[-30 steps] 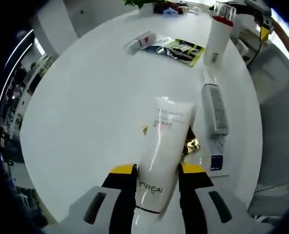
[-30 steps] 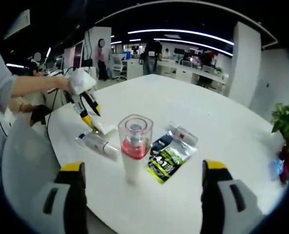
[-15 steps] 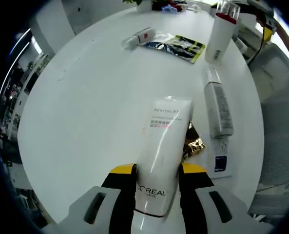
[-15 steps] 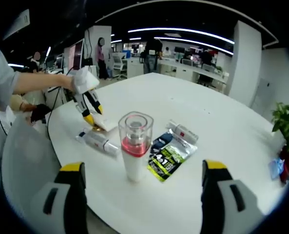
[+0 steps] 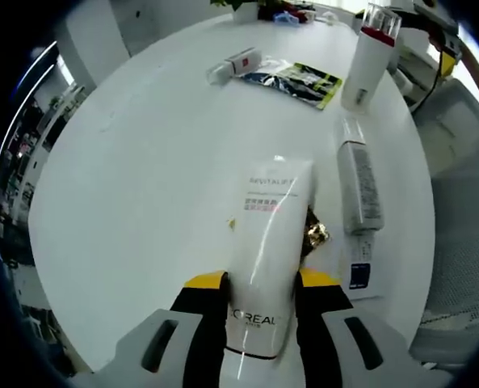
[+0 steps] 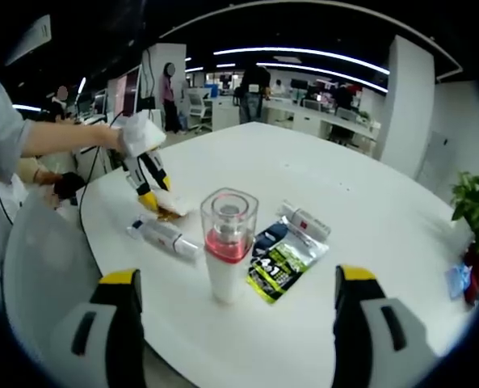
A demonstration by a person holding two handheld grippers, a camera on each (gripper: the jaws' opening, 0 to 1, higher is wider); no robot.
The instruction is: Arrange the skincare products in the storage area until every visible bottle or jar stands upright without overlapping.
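Skincare products sit spread over a round white surface (image 5: 142,178). White L'Oreal tube (image 5: 265,259) is clamped between the yellow-tipped jaws of the left tongs (image 5: 259,284), jaws pressed against both sides of the tube near its lower end, tube pointing away from the camera over the surface. Whether its far end touches the surface, cannot tell. Just right of the tube, a small gold foil sachet (image 5: 315,235) lies flat, partly hidden by the tube. Right of that, a slim white bottle (image 5: 359,186) lies on its side, with a flat white card with a blue patch (image 5: 359,273) near its lower end. Further off, a tall white bottle with red band and clear cap (image 5: 365,56) stands upright near the surface edge. A dark and yellow-green packet (image 5: 292,81) lies flat left of it, and a small white tube with red label (image 5: 231,65) lies on its side just beyond the packet.

Right tongs (image 6: 231,323) are open wide, jaws well apart, nothing between them, held off the near side of the upright bottle (image 6: 227,255). In the right gripper view the left tongs (image 6: 149,196) show at left, a person's hand (image 6: 134,133) on them, tip down at the surface beside the lying bottle (image 6: 162,236). Packet (image 6: 281,263) and small tube (image 6: 304,222) lie right of the upright bottle. Green plant (image 6: 469,210) at the far right edge.
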